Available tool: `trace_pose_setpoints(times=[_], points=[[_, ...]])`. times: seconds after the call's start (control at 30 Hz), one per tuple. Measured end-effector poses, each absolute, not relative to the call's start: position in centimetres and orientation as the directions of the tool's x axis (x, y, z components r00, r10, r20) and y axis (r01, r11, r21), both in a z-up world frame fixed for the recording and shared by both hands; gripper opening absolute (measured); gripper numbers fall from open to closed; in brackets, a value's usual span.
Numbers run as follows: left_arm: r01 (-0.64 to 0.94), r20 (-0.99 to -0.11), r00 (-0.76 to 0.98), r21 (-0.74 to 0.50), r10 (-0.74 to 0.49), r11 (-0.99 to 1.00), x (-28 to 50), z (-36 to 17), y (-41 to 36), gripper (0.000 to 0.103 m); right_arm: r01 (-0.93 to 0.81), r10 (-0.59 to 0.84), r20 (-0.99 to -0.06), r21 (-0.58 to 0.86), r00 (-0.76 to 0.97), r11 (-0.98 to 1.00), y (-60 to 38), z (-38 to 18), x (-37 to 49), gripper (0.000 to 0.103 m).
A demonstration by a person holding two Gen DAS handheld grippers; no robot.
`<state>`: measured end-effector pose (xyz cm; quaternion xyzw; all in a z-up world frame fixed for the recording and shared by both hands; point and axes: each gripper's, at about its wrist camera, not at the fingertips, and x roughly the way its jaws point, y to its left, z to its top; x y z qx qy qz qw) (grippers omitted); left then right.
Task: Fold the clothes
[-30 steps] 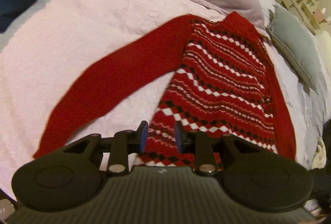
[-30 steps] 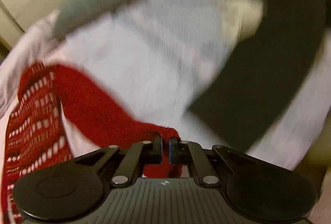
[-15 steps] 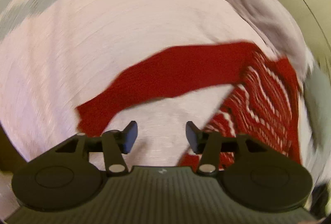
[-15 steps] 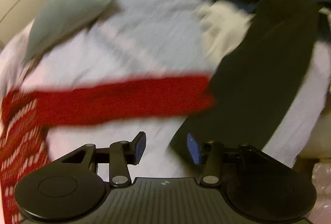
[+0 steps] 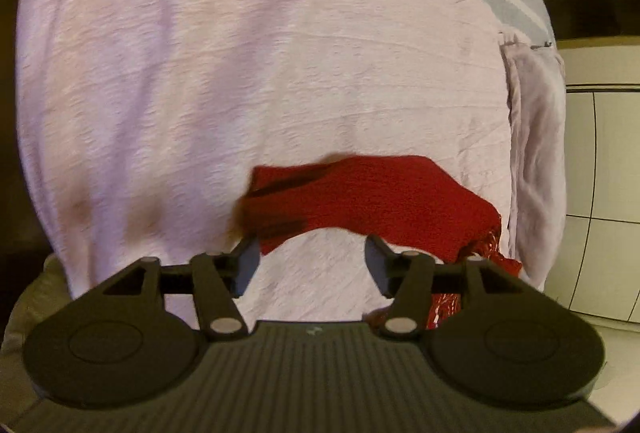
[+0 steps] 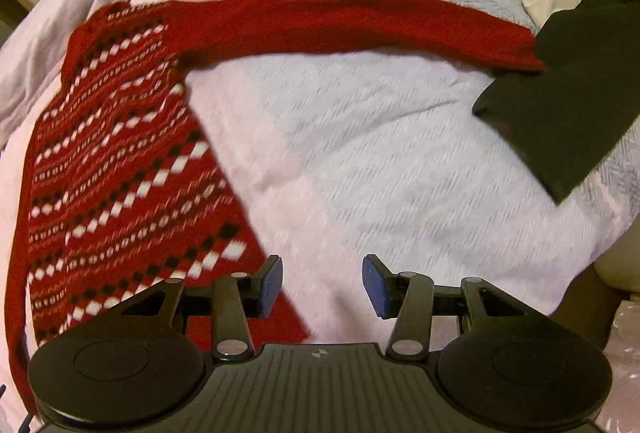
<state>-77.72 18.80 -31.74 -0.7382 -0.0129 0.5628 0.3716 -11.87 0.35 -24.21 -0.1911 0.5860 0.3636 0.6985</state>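
Sweater is lying flat on the pale bedspread, its patterned body at the left in the right wrist view, one plain sleeve stretching far and rightward toward a dark garment. Right gripper is hanging open and empty just right of the hem. Left gripper is opening – nothing between its jaws – the other sleeve's cuff just beyond, running rightward.

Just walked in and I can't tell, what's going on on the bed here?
A person with a gripper in each hand is folding a red patterned sweater spread flat on the bed. Neither gripper holds anything now. The left gripper, jaws opening, hovers by the cuff of one sleeve. The right gripper is open near the hem, its other sleeve stretched towards a dark garment.
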Motion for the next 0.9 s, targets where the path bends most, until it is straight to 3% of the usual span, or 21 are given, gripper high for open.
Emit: trace_pose_setpoints(times=[0.2,0.3,0.33,0.4,0.53,0.7,0.77,0.9], points=[[-0.253,-0.817,0.377,-0.544,0.436,-0.8,-79.1,-36.0,18.7,0.061,-0.761,0.276,-0.96,0.155,0.033,0.63,1.7,-24.6,-14.6,0.048],[-0.269,-0.812,0.361,-0.562,0.459,-0.782,-79.6,-36.0,20.3,0.016,-0.785,0.278,-0.96,0.143,0.038,0.602,2.3,-24.4,-15.7,0.048],[-0.324,-0.816,0.364,-0.563,0.449,-0.76,-79.7,-35.3,21.2,0.006,-0.789,0.28,-0.959,0.14,0.041,0.598,2.4,-24.2,-16.0,0.048],[-0.461,-0.816,0.364,-0.577,0.449,-0.674,-80.0,-33.2,23.3,0.004,-0.789,0.284,-0.958,0.14,0.046,0.599,2.6,-24.1,-16.3,0.048],[-0.725,-0.724,0.32,-0.602,0.611,-0.334,-80.8,-23.2,27.5,0.004,-0.777,0.295,-0.955,0.154,0.042,0.61,2.9,-23.8,-17.0,0.048],[-0.922,-0.655,0.227,-0.382,0.721,-0.057,-81.1,-15.3,29.6,0.004,-0.768,0.326,-0.945,0.182,0.037,0.615,3.2,-22.9,-18.1,0.048],[-0.959,-0.693,0.169,-0.279,0.701,-0.045,-81.1,-16.3,29.8,0.006,-0.767,0.337,-0.941,0.19,0.037,0.613,3.2,-22.6,-18.6,0.048],[-0.98,-0.855,0.033,-0.131,0.518,-0.152,-82.5,-25.3,31.9,0.007,-0.766,0.322,-0.946,0.174,0.045,0.618,2.6,-22.7,-19.7,0.048]])
